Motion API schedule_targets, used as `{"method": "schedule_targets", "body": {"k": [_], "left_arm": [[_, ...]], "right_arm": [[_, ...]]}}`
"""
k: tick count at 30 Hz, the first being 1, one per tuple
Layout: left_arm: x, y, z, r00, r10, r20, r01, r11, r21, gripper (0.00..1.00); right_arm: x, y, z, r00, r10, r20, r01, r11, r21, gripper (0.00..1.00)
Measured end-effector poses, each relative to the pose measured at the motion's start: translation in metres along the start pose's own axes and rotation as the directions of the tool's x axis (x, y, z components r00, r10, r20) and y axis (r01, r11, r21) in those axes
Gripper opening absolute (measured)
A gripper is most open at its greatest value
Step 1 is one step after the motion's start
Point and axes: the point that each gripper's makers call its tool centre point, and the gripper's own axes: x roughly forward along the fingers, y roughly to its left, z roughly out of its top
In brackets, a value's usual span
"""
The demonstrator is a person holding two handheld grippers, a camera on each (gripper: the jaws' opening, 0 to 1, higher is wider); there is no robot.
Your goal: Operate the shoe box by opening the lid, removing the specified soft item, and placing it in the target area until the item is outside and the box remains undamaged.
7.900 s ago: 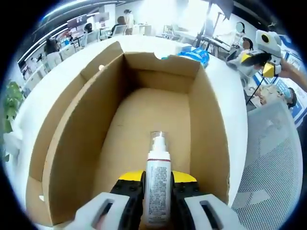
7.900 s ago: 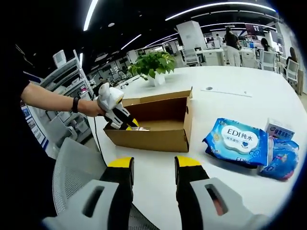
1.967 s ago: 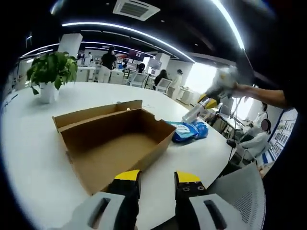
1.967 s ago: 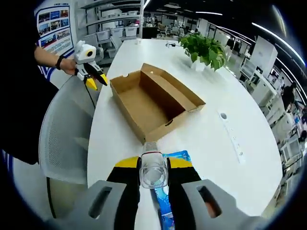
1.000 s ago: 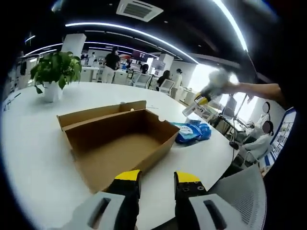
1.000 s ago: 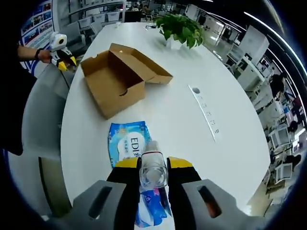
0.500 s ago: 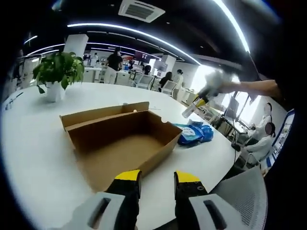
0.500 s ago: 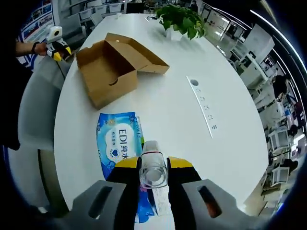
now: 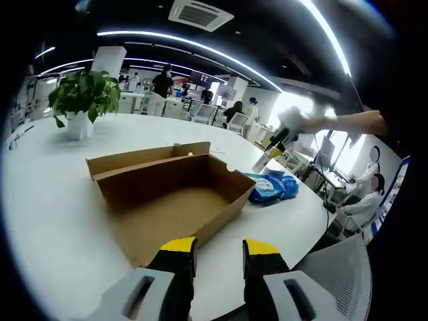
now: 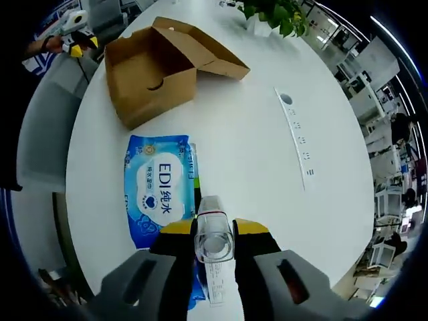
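Right tongs (image 10: 214,231) gripping bottle (image 10: 213,235), box (image 10: 154,67) well apart

The open shoe box (image 10: 155,67) sits on the desk (image 10: 267,167) near one edge, the wipes packet (image 10: 159,190) lying just beside it along that edge; a potted plant (image 9: 80,100) stands well behind the box.

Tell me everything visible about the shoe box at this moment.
The shoe box is plain brown cardboard, lid open and folded back flat on the white table. Its inside looks empty. One end wall has a half-round finger notch, and the walls look straight and untorn. It sits beside the blue wipes pack, apart from it, and no gripper touches it.
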Motion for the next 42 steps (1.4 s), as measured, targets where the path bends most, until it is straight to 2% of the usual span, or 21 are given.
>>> {"method": "schedule_targets", "body": {"k": [7,20,33,42], "left_arm": [[0.001,0.001,0.000,1.000,0.001,-0.002,-0.001,1.000,-0.007,0.27],[0.002,0.002,-0.002,1.000,0.001,-0.009,-0.001,1.000,-0.011,0.27],[0.003,0.003,-0.003,1.000,-0.002,-0.018,0.002,1.000,-0.013,0.27],[0.005,0.002,-0.005,1.000,-0.009,-0.028,0.009,1.000,-0.012,0.27]], "right_arm": [[0.013,-0.004,-0.005,0.999,0.009,-0.033,-0.009,1.000,-0.009,0.19],[0.025,0.001,-0.017,0.995,0.026,-0.094,-0.029,0.999,-0.021,0.19],[0.026,-0.003,-0.023,0.992,0.023,-0.125,-0.025,1.000,-0.015,0.19],[0.027,-0.003,-0.024,0.987,0.044,-0.158,-0.047,0.999,-0.017,0.19]]}}
